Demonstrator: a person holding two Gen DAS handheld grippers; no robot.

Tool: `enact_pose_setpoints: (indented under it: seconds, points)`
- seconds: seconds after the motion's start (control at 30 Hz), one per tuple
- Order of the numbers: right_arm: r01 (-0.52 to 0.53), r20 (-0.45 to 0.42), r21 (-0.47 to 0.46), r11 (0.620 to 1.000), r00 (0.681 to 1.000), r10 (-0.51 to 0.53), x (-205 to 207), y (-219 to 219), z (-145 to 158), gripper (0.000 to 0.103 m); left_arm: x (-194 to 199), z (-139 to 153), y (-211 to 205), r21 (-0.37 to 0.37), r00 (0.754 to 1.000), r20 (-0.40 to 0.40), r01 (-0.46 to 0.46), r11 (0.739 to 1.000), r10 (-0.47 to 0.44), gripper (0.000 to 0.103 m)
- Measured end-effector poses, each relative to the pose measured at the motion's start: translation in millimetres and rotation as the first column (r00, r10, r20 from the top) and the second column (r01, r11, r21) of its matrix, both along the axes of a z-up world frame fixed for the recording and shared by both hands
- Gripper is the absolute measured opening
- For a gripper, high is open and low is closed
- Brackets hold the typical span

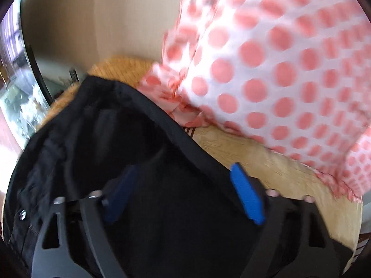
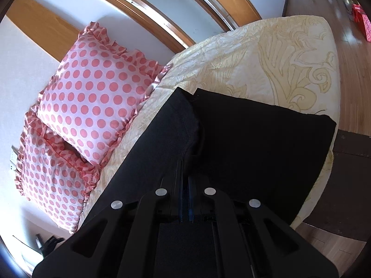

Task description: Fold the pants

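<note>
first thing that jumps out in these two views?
The black pants, spread on the cream patterned bedspread, fill the middle of both views. Next come the pink polka-dot pillows with ruffled edges, stacked beside the pants toward the wall. The right claw is pinched shut on a raised fold of the pants, while the left claw is open over the dark fabric.

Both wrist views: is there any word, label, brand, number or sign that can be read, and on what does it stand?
None can be read.
The black pants, the dotted pillows and the patterned bedspread show no writing.
The red bag on the floor is too small to show any print.
The left wrist view is blurred.
</note>
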State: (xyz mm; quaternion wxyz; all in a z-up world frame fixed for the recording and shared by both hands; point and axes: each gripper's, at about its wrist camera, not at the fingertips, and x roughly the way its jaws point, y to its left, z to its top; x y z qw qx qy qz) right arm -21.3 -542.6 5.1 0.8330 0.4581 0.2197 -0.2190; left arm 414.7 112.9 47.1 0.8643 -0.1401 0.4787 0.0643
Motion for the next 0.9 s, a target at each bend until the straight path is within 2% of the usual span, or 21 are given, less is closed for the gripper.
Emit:
enact_pose_setpoints:
  seconds: [0.07,0.2,0.27,0.33,0.37,0.4,0.53,0.63,0.73,0.83,0.9]
  points:
    - [-0.006,-0.010,-0.002,1.000,1.000,0.006,1.7,-1.2,-0.1,0.003,21.2,-14.5,6.2,-0.044,0.998,-0.058,-0.033,0.998,0.031,0.073]
    - [-0.016,-0.032,-0.033,0.999,0.999,0.015,7.1,-0.6,2.3,0.003,32.6,-23.8,22.0,-0.111,0.989,-0.043,-0.143,0.983,0.139,0.072]
    - [-0.018,-0.038,-0.047,0.999,0.999,0.016,9.6,0.2,3.3,0.003,33.2,-24.6,30.7,-0.137,0.983,-0.030,-0.184,0.973,0.181,0.058]
    - [-0.023,-0.041,-0.062,0.998,0.999,0.020,11.8,0.3,4.6,0.003,31.5,-26.1,38.7,-0.186,0.983,-0.019,-0.184,0.965,0.183,0.014]
    - [-0.025,-0.039,-0.068,0.997,0.999,0.022,13.0,-0.1,5.4,0.003,29.0,-28.1,44.4,-0.238,0.983,-0.022,-0.180,0.954,0.180,0.014]
    - [-0.027,-0.037,-0.071,0.997,0.999,0.025,14.0,-0.9,6.1,0.003,25.6,-28.4,48.3,-0.254,0.981,-0.026,-0.193,0.948,0.192,0.009]
    - [-0.041,-0.018,-0.091,0.995,0.999,0.039,20.2,-4.3,14.1,0.003,-2.0,-18.3,56.7,-0.268,0.980,0.007,-0.188,0.945,0.197,0.007]
    - [-0.049,0.017,-0.113,0.992,0.999,0.051,24.7,-9.5,27.0,0.003,-40.8,8.2,58.6,-0.266,0.981,0.083,-0.146,0.953,0.174,0.007]
    - [-0.054,0.051,-0.149,0.987,0.997,0.062,28.9,-18.7,45.6,0.003,-98.6,46.0,56.5,-0.248,0.974,0.181,-0.086,0.965,0.134,0.007]
    - [-0.050,0.100,-0.176,0.983,0.993,0.069,29.3,-27.4,67.4,0.003,-176.1,86.4,56.6,-0.199,0.951,0.292,-0.043,0.979,0.101,0.008]
    - [-0.043,0.138,-0.184,0.982,0.988,0.069,24.4,-32.0,80.4,0.003,-220.1,96.8,64.9,-0.198,0.935,0.338,-0.040,0.979,0.107,0.009]
